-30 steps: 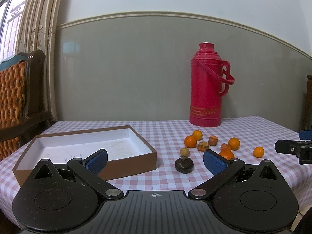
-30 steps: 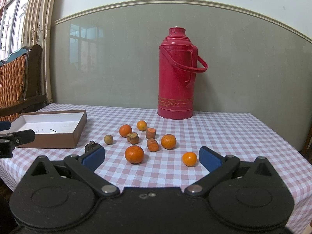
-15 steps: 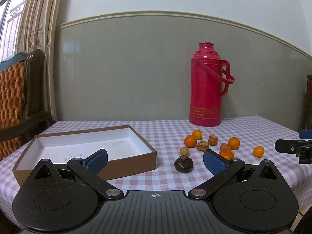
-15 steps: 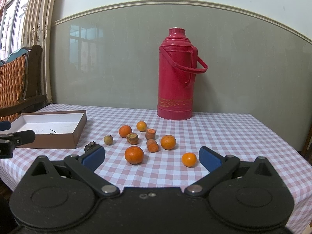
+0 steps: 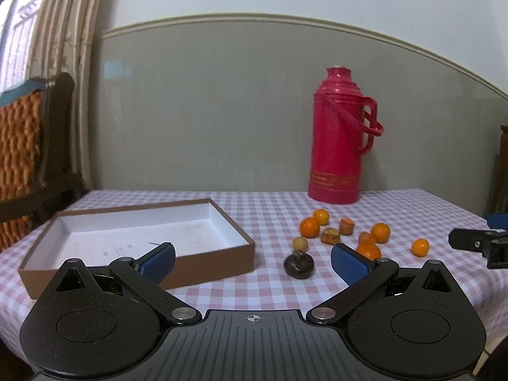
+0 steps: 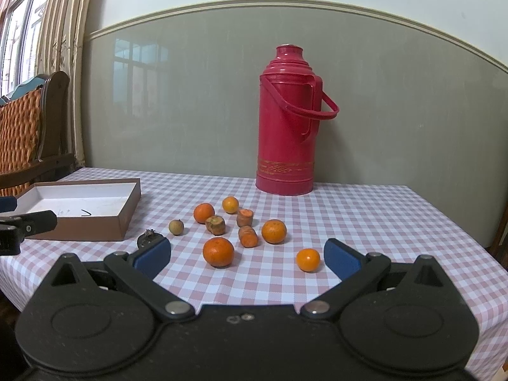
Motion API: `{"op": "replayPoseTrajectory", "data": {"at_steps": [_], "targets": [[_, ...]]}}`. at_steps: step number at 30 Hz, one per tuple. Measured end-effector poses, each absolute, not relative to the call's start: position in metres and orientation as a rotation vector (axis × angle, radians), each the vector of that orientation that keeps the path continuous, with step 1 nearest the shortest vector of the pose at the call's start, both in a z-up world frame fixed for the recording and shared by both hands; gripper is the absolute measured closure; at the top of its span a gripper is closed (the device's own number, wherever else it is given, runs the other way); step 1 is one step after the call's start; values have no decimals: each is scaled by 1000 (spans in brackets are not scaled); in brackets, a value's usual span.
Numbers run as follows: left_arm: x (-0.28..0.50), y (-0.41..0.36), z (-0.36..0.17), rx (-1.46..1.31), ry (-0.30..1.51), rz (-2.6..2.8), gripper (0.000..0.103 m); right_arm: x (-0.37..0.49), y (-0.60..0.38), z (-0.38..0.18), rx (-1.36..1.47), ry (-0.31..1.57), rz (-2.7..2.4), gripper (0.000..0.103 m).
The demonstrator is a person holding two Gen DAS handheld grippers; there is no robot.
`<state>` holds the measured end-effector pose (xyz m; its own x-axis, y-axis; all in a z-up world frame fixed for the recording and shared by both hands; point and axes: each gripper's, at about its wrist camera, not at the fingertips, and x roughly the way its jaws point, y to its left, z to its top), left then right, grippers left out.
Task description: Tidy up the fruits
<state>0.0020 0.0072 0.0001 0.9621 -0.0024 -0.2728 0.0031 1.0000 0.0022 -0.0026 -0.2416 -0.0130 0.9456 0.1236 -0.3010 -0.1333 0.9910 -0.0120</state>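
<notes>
Both the left gripper and right gripper hover level at the counter's near edge, jaws spread wide, empty, facing the oranges.

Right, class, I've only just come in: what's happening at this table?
Someone holds a two-finger tool in each hand over a checked tablecloth. Both the left tool and the right tool are open and hold nothing. Five oranges, like this one, some carrot pieces, a small brownish fruit and a dark fruit lie loose beside a brown box. No fruit is in the box. A red thermos stands behind.
</notes>
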Motion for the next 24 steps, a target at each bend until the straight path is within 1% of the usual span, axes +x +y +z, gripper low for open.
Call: {"op": "replayPoseTrajectory", "data": {"at_steps": [6, 9, 12, 15, 17, 18, 19, 21, 22, 24], "targets": [[9, -1, -2, 39, 317, -22, 0, -1, -244, -14, -23, 314, 104, 6], [9, -5, -1, 58, 303, -4, 0, -3, -245, -14, -31, 309, 92, 6], [17, -6, -2, 18, 286, -20, 0, 4, -246, -14, -21, 321, 125, 6], [36, -13, -9, 29, 295, -33, 0, 20, -241, -15, -20, 322, 147, 9], [48, -19, -15, 47, 309, -41, 0, 35, -234, -19, -49, 338, 151, 12], [53, -22, -17, 50, 319, -53, 0, 42, -230, -23, -66, 350, 160, 19], [59, -25, -20, 56, 326, -62, 3, 49, -226, -26, -82, 361, 169, 25], [71, -31, -27, 68, 365, -79, 30, 61, -219, -33, -106, 383, 179, 31], [78, -32, -30, 65, 392, -86, 32, 66, -216, -36, -113, 391, 186, 32], [89, -34, -36, 54, 422, -87, 32, 75, -213, -42, -126, 409, 193, 32]]}}
